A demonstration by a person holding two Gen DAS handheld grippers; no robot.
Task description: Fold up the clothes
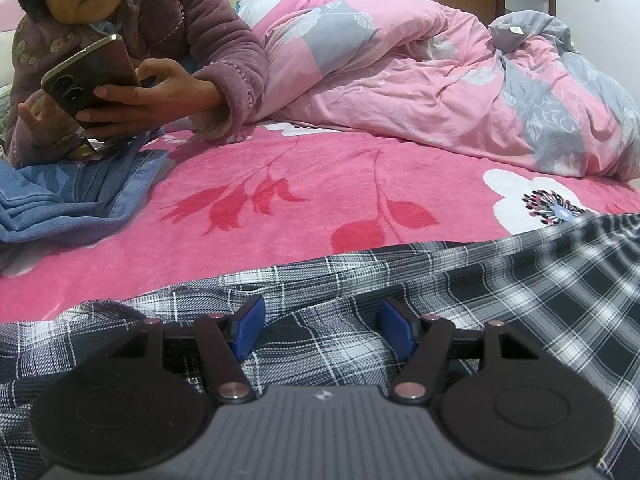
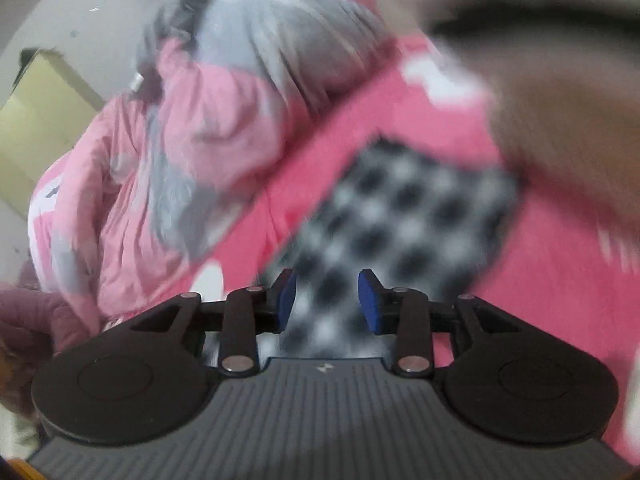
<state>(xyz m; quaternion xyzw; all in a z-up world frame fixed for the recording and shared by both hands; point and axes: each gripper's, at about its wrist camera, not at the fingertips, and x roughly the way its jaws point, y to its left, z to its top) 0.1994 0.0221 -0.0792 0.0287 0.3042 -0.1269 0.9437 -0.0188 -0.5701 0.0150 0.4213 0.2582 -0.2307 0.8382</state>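
A black-and-white plaid garment [image 1: 460, 292] lies spread on the pink floral bed sheet [image 1: 320, 184] at the near edge. My left gripper [image 1: 322, 330] hovers low over it, its blue pads [image 1: 250, 328] well apart and gripping nothing. In the right wrist view, which is blurred, a flat part of the plaid garment [image 2: 404, 208] lies on the pink sheet [image 2: 540, 280]. My right gripper [image 2: 328, 300] is above its near end, and its blue pads [image 2: 286, 300] stand apart with no cloth pinched between them.
A person in a purple quilted jacket [image 1: 192, 20] sits at the back left holding a phone [image 1: 92, 76]. Folded blue jeans [image 1: 72, 196] lie in front of them. A bunched pink-and-grey duvet [image 1: 440, 88] fills the back of the bed.
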